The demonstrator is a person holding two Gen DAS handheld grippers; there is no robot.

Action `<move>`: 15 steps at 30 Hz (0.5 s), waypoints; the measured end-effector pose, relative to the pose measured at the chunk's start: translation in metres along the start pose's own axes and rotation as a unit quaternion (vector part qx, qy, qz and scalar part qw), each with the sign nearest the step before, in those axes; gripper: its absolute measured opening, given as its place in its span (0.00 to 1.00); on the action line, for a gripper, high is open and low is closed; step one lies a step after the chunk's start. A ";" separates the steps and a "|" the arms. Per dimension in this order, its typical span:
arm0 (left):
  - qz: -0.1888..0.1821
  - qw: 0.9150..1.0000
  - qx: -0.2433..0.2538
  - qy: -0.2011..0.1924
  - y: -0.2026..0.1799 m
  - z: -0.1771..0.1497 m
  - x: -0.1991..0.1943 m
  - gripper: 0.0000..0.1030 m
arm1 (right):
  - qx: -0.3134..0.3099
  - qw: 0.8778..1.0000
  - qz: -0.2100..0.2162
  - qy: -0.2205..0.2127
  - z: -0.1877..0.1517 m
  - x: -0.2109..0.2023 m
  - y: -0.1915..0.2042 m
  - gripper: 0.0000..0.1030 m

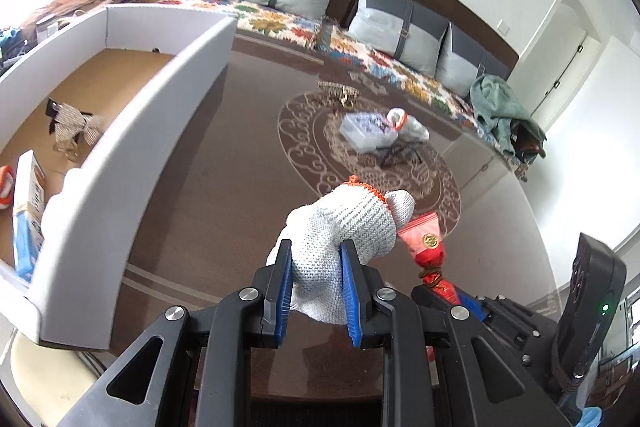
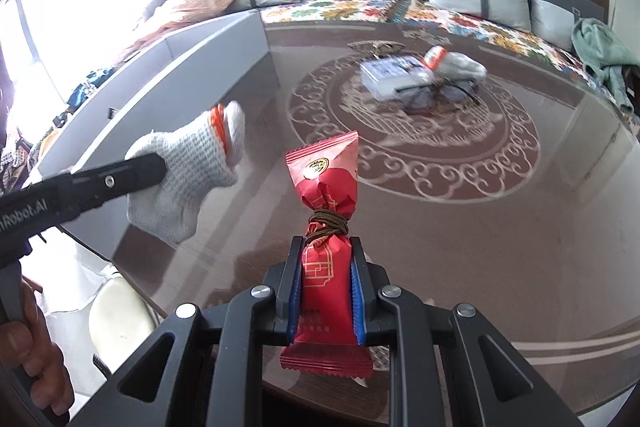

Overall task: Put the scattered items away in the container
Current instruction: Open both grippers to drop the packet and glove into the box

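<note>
Over the brown glass-topped counter (image 2: 500,235), both tools are carrying stuff toward the white box (image 1: 132,163): the left tool (image 1: 315,289) is clamped on a white knit glove (image 1: 348,227), and the right tool (image 2: 326,291) is pinching a red snack packet (image 2: 326,227) tied with brown cord. I'm thinking the trick is lifting each load clear over the box's wall before letting go, glove first since it's closer. Readable writing is slim: "Robot.AI" on the left tool's side, while the packet's gold print is too small.
</note>
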State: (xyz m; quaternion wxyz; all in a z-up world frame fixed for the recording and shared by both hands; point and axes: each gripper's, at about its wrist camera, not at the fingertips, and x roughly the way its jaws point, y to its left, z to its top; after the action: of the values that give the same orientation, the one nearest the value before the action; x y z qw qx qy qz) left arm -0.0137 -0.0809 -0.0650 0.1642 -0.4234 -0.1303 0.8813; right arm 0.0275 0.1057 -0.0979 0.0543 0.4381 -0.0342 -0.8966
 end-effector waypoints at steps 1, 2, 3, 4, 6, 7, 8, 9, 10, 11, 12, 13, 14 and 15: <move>0.000 1.000 -0.005 -0.007 0.004 0.004 -0.006 0.21 | -0.002 1.000 0.004 -0.003 0.003 -0.001 0.005 0.20; 0.001 1.000 -0.010 -0.013 0.008 0.008 -0.011 0.21 | -0.005 1.000 0.010 -0.008 0.007 -0.003 0.010 0.20; 0.001 1.000 -0.016 -0.020 0.012 0.011 -0.017 0.21 | -0.007 1.000 0.015 -0.012 0.012 -0.004 0.015 0.20; 0.002 0.999 -0.021 -0.026 0.017 0.015 -0.022 0.21 | -0.010 1.000 0.021 -0.017 0.017 -0.006 0.021 0.20; 0.008 0.999 -0.033 -0.040 0.028 0.023 -0.035 0.21 | -0.014 0.999 0.033 -0.027 0.027 -0.009 0.031 0.20; 0.011 0.998 -0.039 -0.048 0.034 0.028 -0.041 0.21 | -0.015 0.999 0.039 -0.031 0.033 -0.011 0.036 0.20; 0.015 0.997 -0.044 -0.055 0.040 0.033 -0.047 0.21 | -0.018 0.998 0.046 -0.037 0.039 -0.013 0.042 0.20; 0.020 0.997 -0.049 -0.062 0.046 0.037 -0.053 0.21 | -0.021 0.997 0.053 -0.042 0.046 -0.014 0.048 0.20; 0.027 0.996 -0.055 -0.072 0.055 0.044 -0.059 0.21 | -0.025 0.997 0.060 -0.047 0.053 -0.015 0.055 0.20; 0.035 0.994 -0.060 -0.081 0.064 0.052 -0.064 0.21 | -0.029 0.996 0.068 -0.054 0.061 -0.016 0.063 0.20; 0.043 0.993 -0.065 -0.089 0.073 0.060 -0.069 0.21 | -0.034 0.995 0.075 -0.060 0.071 -0.016 0.071 0.20; 0.052 0.991 -0.070 -0.098 0.083 0.068 -0.073 0.21 | -0.039 0.994 0.082 -0.066 0.080 -0.015 0.078 0.20; 0.061 0.990 -0.075 -0.105 0.094 0.078 -0.077 0.21 | -0.043 0.992 0.091 -0.071 0.092 -0.013 0.087 0.20; 0.071 0.988 -0.079 -0.113 0.107 0.088 -0.080 0.21 | -0.048 0.991 0.100 -0.077 0.105 -0.011 0.097 0.20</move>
State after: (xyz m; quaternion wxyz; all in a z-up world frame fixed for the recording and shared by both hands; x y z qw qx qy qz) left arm -0.0549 -0.2184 0.0053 0.0514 -0.3411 -0.1872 0.9198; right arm -0.0419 0.0122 -0.0147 0.1617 0.3591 -0.0387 -0.9184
